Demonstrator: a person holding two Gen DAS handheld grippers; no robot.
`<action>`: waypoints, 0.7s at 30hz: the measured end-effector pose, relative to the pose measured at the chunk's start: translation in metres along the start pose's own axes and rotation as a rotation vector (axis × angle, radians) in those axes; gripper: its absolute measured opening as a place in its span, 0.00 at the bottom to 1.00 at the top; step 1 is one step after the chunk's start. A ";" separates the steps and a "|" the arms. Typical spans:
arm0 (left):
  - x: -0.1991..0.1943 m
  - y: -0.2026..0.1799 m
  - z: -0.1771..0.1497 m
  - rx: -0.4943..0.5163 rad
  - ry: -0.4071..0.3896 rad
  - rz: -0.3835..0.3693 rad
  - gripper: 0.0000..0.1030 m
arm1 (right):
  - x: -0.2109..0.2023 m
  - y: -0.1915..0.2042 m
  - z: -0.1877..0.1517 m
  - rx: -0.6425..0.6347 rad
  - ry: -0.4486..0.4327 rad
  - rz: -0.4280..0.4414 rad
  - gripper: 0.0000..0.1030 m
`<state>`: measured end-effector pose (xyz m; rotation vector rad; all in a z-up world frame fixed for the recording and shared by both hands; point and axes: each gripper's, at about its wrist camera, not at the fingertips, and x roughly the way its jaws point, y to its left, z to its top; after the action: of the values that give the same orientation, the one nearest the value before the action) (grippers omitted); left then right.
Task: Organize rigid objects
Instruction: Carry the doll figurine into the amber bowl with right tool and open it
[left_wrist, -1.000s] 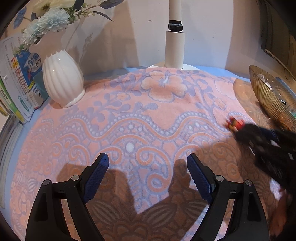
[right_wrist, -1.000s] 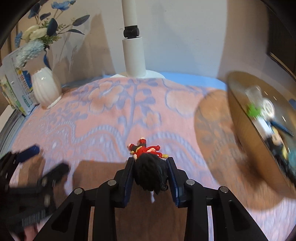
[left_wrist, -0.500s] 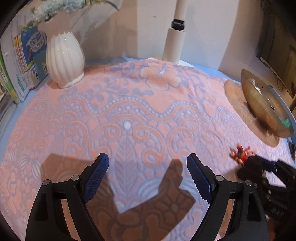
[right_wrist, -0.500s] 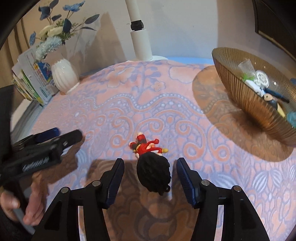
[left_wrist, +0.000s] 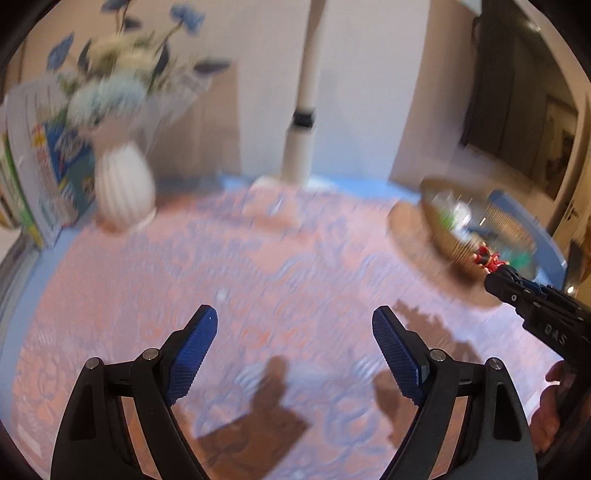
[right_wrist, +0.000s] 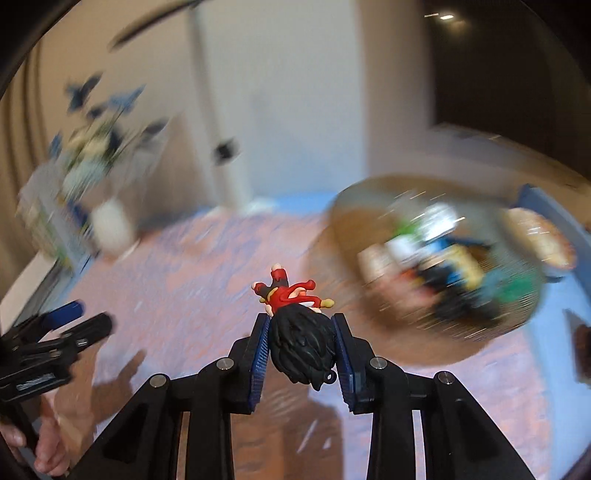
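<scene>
A small figurine (right_wrist: 301, 343) with black hair and a red outfit sits head-first between the blue pads of my right gripper (right_wrist: 300, 325). Its jaws are closing and the pads press on the hair. The figurine hangs above the patterned cloth (right_wrist: 192, 288), just left of a golden ribbed bowl (right_wrist: 388, 317) that holds several small toys. In the left wrist view the figurine (left_wrist: 487, 258) shows at the tip of the right gripper (left_wrist: 498, 271), in front of the bowl (left_wrist: 454, 247). My left gripper (left_wrist: 295, 325) stands open over the cloth with nothing between its fingers.
A white ribbed vase (left_wrist: 123, 192) with flowers stands at the back left, with books (left_wrist: 29, 177) stacked beside it. A white lamp post (left_wrist: 301, 147) rises at the back centre. A person's hand (right_wrist: 55, 435) holds the left gripper (right_wrist: 74, 317). Both views are motion-blurred.
The right gripper's jaws opened around the figurine, then closed on its head again, and it rose and moved toward the bowl. The left gripper lifted, still open.
</scene>
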<state>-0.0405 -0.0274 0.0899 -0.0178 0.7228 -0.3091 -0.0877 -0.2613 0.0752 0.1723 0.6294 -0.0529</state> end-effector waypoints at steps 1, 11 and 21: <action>-0.003 -0.007 0.008 0.002 -0.021 -0.011 0.82 | -0.006 -0.009 0.004 0.015 -0.014 -0.022 0.31; 0.014 -0.073 0.059 -0.003 -0.054 -0.136 0.82 | -0.023 -0.132 0.044 0.251 -0.057 -0.211 0.31; 0.031 -0.086 0.059 0.018 -0.012 -0.122 0.83 | -0.009 -0.163 0.056 0.296 -0.030 -0.167 0.45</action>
<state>-0.0039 -0.1233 0.1246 -0.0468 0.7084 -0.4322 -0.0793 -0.4320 0.1014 0.4044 0.6030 -0.3103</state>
